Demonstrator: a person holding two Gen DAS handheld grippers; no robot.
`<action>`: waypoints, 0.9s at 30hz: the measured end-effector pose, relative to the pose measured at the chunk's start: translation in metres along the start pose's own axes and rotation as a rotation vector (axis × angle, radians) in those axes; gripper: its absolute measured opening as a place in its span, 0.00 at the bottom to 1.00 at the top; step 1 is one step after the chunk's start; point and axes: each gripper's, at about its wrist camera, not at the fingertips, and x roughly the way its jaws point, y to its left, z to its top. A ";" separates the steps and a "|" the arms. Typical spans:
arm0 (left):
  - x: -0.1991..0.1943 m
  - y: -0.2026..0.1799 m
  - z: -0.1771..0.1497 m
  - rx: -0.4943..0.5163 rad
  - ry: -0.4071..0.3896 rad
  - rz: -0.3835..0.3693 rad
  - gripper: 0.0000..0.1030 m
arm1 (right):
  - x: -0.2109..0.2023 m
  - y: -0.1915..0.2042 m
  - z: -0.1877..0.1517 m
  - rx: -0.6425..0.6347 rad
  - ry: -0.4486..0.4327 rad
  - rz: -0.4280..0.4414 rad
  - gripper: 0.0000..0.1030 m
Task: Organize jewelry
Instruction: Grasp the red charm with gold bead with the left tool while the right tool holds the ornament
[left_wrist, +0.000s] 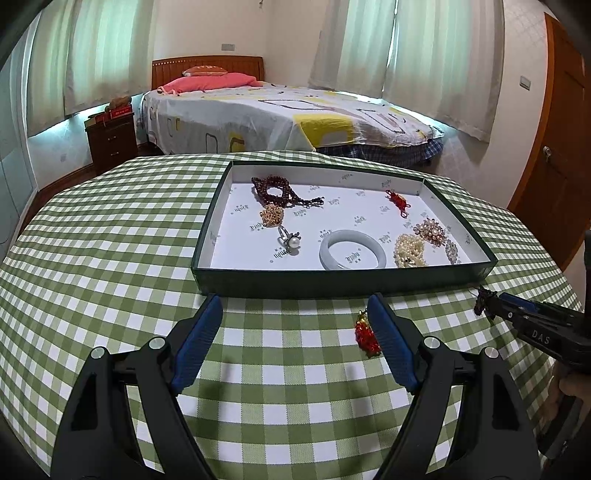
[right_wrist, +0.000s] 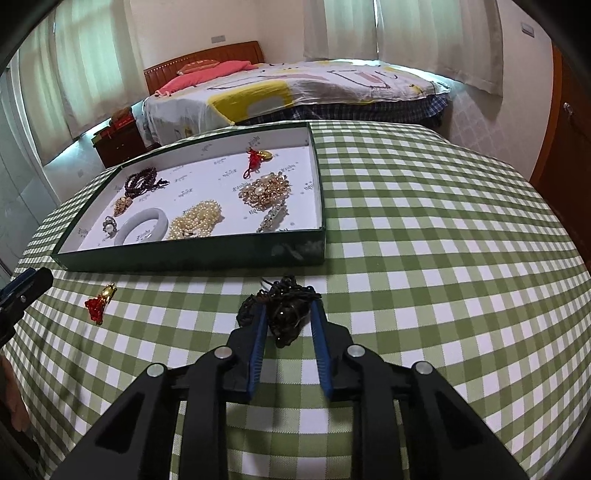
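A dark green tray (left_wrist: 332, 282) (right_wrist: 184, 254) with a white lining sits on the checked table and holds several jewelry pieces: dark red beads (left_wrist: 275, 186), a pearl ring (left_wrist: 291, 240), a pale bangle (left_wrist: 352, 254), pearls (right_wrist: 195, 219) and a gold brooch (right_wrist: 264, 192). My left gripper (left_wrist: 295, 304) is open, just in front of the tray. A red and gold charm (left_wrist: 365, 332) (right_wrist: 98, 302) lies on the cloth beside its right finger. My right gripper (right_wrist: 286, 308) is shut on a dark bead bracelet (right_wrist: 284, 317) in front of the tray; it also shows in the left wrist view (left_wrist: 491, 301).
The table wears a green and white checked cloth (right_wrist: 424, 258). A bed (left_wrist: 277, 114) stands behind the table, with a dark nightstand (left_wrist: 110, 142) to its left and a wooden door (left_wrist: 557, 147) at the right.
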 end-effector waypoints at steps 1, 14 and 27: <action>0.001 -0.001 0.000 0.001 0.002 -0.001 0.76 | 0.001 0.000 0.001 0.002 0.005 0.000 0.24; 0.005 -0.010 -0.002 0.019 0.015 -0.014 0.76 | 0.003 0.009 0.003 -0.026 -0.005 0.022 0.23; 0.021 -0.036 -0.006 0.082 0.081 -0.070 0.72 | 0.003 0.028 -0.003 -0.054 0.000 0.110 0.22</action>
